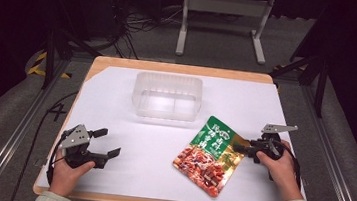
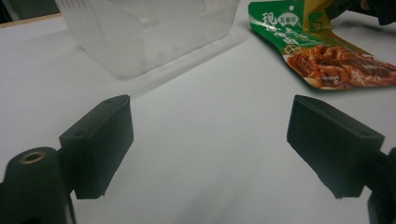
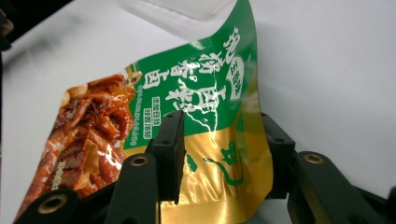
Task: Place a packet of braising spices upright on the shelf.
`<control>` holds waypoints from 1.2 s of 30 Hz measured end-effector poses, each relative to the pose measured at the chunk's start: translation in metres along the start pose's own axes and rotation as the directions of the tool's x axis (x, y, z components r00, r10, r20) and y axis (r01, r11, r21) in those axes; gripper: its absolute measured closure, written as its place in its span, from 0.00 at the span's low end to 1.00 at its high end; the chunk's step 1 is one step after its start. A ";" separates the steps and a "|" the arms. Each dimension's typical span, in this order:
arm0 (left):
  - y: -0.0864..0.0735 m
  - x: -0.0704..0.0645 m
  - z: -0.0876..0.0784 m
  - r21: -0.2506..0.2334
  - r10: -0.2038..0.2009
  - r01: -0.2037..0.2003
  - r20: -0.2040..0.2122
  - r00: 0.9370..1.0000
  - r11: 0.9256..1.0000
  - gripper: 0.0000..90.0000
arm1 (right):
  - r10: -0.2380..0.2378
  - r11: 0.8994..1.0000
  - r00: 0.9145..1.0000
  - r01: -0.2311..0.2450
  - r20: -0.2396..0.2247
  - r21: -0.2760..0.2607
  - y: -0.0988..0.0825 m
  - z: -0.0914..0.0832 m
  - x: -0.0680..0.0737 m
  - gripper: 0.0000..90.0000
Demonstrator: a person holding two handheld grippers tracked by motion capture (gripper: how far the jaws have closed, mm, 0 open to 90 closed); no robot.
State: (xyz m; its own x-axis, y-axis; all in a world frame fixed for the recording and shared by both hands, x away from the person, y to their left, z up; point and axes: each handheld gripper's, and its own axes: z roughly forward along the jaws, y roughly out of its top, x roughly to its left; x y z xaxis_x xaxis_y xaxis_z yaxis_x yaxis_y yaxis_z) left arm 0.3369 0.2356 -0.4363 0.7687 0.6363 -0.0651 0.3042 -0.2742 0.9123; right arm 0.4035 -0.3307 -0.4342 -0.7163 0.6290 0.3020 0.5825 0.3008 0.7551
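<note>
The right hand (image 1: pixel 280 166) rests near the worktop's (image 1: pixel 117 86) right edge, forearm coming in from the near right corner, with the right tongs (image 1: pixel 240 148) pointing left across the surface. In the right gripper view their jaws stand either side of the gold-and-green right edge of the food pouch (image 1: pixel 209 155); the edge lies between them, lifted and curled, and whether the pads press on it I cannot tell. The rest of the pouch lies flat on the white sheet, right of the middle, slanting toward the near edge.

The left hand (image 1: pixel 70 167) sits by the near left corner, its left tongs (image 1: pixel 106 142) aimed to the right and slightly away, jaws apart with nothing between them.

A clear plastic tub (image 1: pixel 167 96) stands toward the far edge, well apart from both hands. Bare white surface stretches between the left tongs, the tub and the pouch.
</note>
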 end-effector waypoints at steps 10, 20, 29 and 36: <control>0.001 -0.002 0.003 0.013 0.004 -0.004 -0.001 1.000 1.000 0.17 | -0.162 0.985 0.976 0.152 0.144 0.079 -0.004 0.015 0.010 0.83; 0.002 -0.001 0.007 0.015 0.008 -0.008 -0.002 1.000 1.000 0.17 | -0.259 0.965 0.945 0.243 0.202 0.098 -0.002 0.013 0.023 1.00; 0.003 0.001 0.009 0.017 0.007 -0.007 -0.009 1.000 1.000 0.17 | -0.185 0.983 0.965 0.181 0.184 0.035 0.002 -0.003 0.027 1.00; 0.005 0.002 0.014 0.013 0.014 -0.013 -0.009 1.000 1.000 0.17 | -0.170 0.984 0.969 0.175 0.180 -0.013 0.009 -0.021 0.040 1.00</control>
State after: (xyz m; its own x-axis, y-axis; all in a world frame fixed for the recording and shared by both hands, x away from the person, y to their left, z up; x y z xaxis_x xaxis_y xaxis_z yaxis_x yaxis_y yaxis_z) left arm 0.3475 0.2254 -0.4370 0.7674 0.6393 -0.0489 0.3014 -0.2924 0.9076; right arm 0.3722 -0.3179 -0.4032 -0.7237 0.6875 0.0591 0.4431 0.3974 0.8036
